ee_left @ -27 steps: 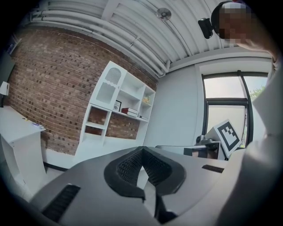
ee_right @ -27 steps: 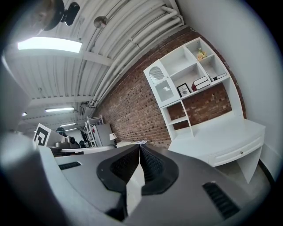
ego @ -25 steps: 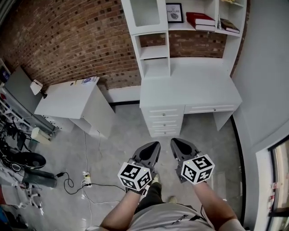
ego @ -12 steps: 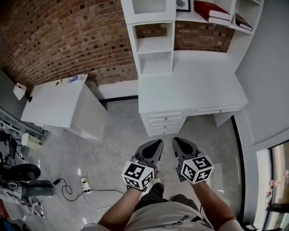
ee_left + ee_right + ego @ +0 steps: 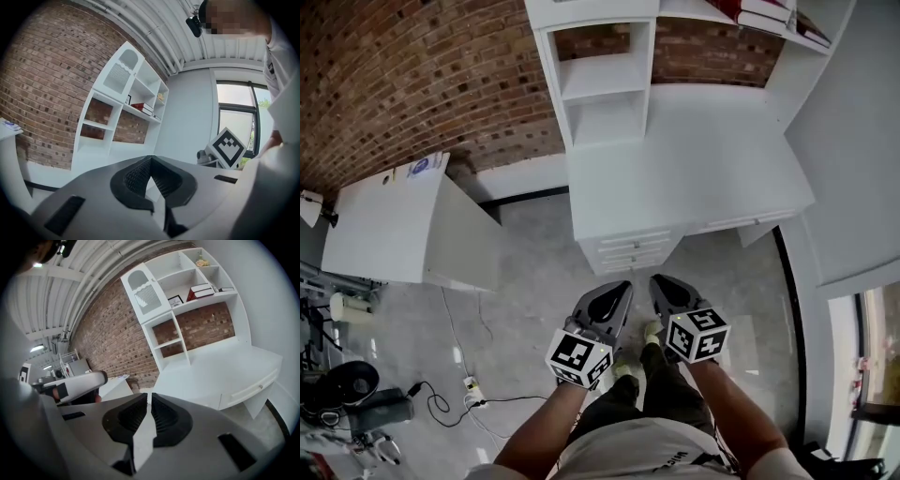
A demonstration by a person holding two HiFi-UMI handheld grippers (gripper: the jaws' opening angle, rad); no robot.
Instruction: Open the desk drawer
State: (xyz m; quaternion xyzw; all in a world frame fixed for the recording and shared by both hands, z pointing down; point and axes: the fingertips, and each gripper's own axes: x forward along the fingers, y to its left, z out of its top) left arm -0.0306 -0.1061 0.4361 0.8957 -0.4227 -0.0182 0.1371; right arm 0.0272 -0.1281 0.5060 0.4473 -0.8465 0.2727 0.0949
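A white desk (image 5: 694, 169) with a shelf hutch stands against the brick wall. A stack of small drawers (image 5: 628, 247) sits under its left part, and a wide, shallow drawer (image 5: 741, 223) under its right part; all look closed. My left gripper (image 5: 623, 287) and right gripper (image 5: 658, 281) hang side by side above the floor, just short of the drawer stack and touching nothing. Both are shut and hold nothing. In the right gripper view the right gripper (image 5: 149, 394) points at the desk top, with the wide drawer (image 5: 251, 389) to its right. The left gripper (image 5: 150, 158) faces the hutch.
A second white table (image 5: 384, 225) stands to the left by the brick wall. Cables and a power strip (image 5: 471, 384) lie on the floor at lower left, beside dark gear (image 5: 347, 380). Books (image 5: 769, 11) rest on the hutch shelf. A window (image 5: 874, 356) is at right.
The person has stepped toward the desk, so the desk lies closer to both grippers and lower in the head view. Both grippers stayed shut and side by side.
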